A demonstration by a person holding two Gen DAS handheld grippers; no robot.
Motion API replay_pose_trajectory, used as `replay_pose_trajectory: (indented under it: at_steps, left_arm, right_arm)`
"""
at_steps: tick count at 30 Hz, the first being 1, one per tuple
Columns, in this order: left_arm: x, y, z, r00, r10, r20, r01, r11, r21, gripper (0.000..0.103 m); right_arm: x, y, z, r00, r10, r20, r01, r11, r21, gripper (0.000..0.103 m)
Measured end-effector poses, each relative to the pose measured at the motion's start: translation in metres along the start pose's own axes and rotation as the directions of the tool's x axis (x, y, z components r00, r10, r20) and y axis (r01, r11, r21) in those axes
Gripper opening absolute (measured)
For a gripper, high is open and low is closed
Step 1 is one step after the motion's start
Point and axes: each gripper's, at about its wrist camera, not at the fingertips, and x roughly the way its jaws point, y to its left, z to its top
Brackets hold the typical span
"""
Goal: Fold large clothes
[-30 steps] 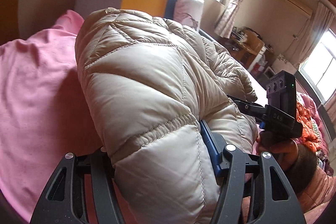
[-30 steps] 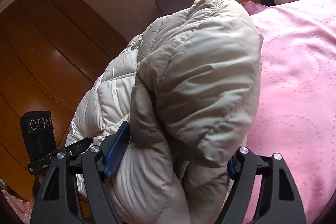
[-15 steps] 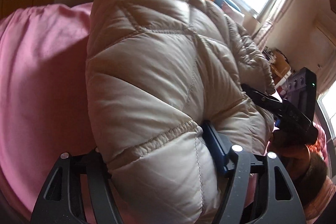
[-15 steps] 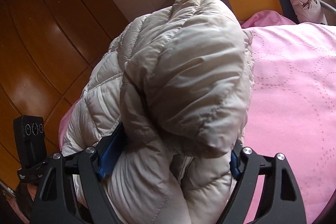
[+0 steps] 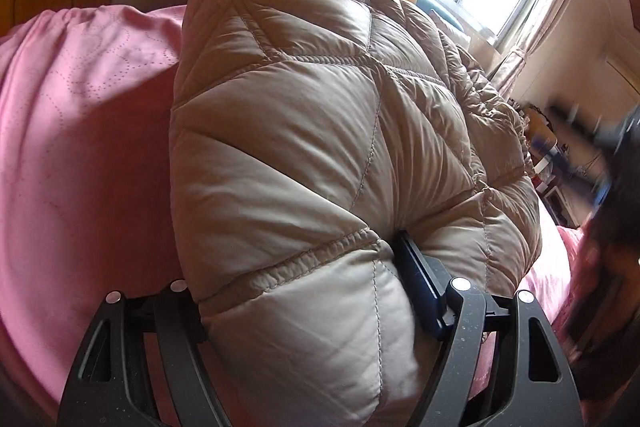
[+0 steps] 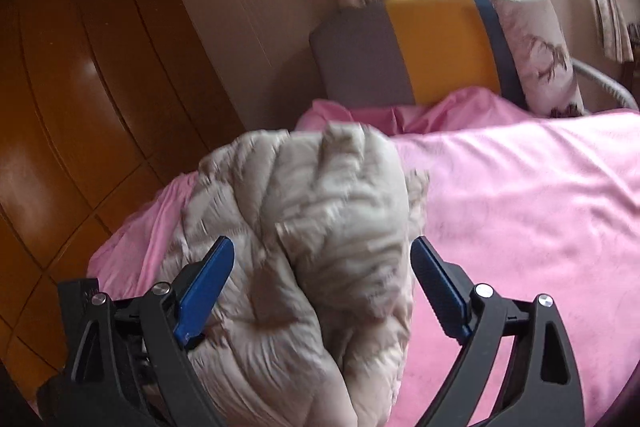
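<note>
A beige quilted puffer jacket (image 5: 320,107) lies bunched on the pink bed cover (image 5: 80,107). My left gripper (image 5: 296,267) has a thick fold of it bulging between its fingers. The right blue pad (image 5: 420,287) still presses into the padding while the jaws are opening; the left pad is hidden under the fabric. In the right wrist view the jacket (image 6: 320,187) lies blurred, below and between the fingers of my right gripper (image 6: 320,243). Its jaws are opening, and both blue pads (image 6: 208,279) stand clear of the cloth. A dark blur at the right edge of the left wrist view is the right gripper (image 5: 616,179).
The pink bed cover (image 6: 520,207) stretches away to the right. At the bed's head stand a grey, yellow and blue headboard (image 6: 432,43) and a patterned pillow (image 6: 532,47). A wooden wardrobe (image 6: 80,87) lines the left side. Cluttered furniture (image 5: 560,163) stands beyond the bed.
The right gripper has widened, let go of the jacket and risen, so more of the bed and headboard shows. The left gripper came down with the jacket and its jaws spread slightly.
</note>
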Motion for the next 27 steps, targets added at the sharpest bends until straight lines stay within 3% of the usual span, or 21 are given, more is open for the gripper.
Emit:
replay_pose_trajectory:
  at_steps: [4,8,9,13,16,20,24,25,27]
  left_arm:
    - [-0.001,-0.001,0.001,1.0,0.009,-0.001,-0.009,1.0,-0.003,0.075]
    - [-0.003,-0.004,-0.001,1.0,0.02,0.0,-0.02,1.0,-0.003,0.075]
    - [-0.004,-0.005,-0.001,1.0,0.016,0.006,-0.015,1.0,-0.008,0.075]
    - [-0.005,-0.005,-0.001,1.0,0.014,0.008,-0.014,1.0,-0.006,0.077]
    - [-0.005,-0.011,-0.002,1.0,0.02,0.022,-0.02,0.999,0.031,0.082]
    - [-0.014,-0.024,0.0,0.999,0.037,0.038,-0.04,0.996,0.076,0.084]
    - [-0.054,-0.036,0.026,0.983,0.069,0.172,-0.081,0.995,0.063,0.085]
    - [-0.059,-0.038,0.037,0.977,0.086,0.197,-0.099,0.994,0.054,0.09]
    - [-0.056,-0.044,0.063,0.973,0.111,0.203,-0.124,0.991,0.05,0.092]
  right_arm:
    - [0.038,0.04,0.033,0.999,-0.024,-0.028,0.019,0.986,-0.165,0.088]
    - [0.098,0.065,0.04,0.988,-0.092,-0.124,0.06,0.968,-0.244,0.061]
    - [0.115,0.079,0.043,0.985,-0.106,-0.139,0.07,0.966,-0.247,0.059]
    - [0.157,0.08,0.032,0.962,-0.203,-0.184,0.16,0.962,-0.222,0.059]
    - [0.16,0.051,0.014,0.954,-0.219,-0.205,0.198,0.973,-0.12,0.059]
    - [0.151,0.037,-0.015,0.95,-0.268,-0.157,0.262,0.963,-0.063,0.059]
    - [0.149,0.031,-0.013,0.945,-0.279,-0.169,0.273,0.96,-0.056,0.062]
    - [0.15,0.033,-0.012,0.945,-0.28,-0.17,0.274,0.96,-0.063,0.062]
    - [0.152,0.035,-0.013,0.941,-0.297,-0.164,0.286,0.954,-0.087,0.063]
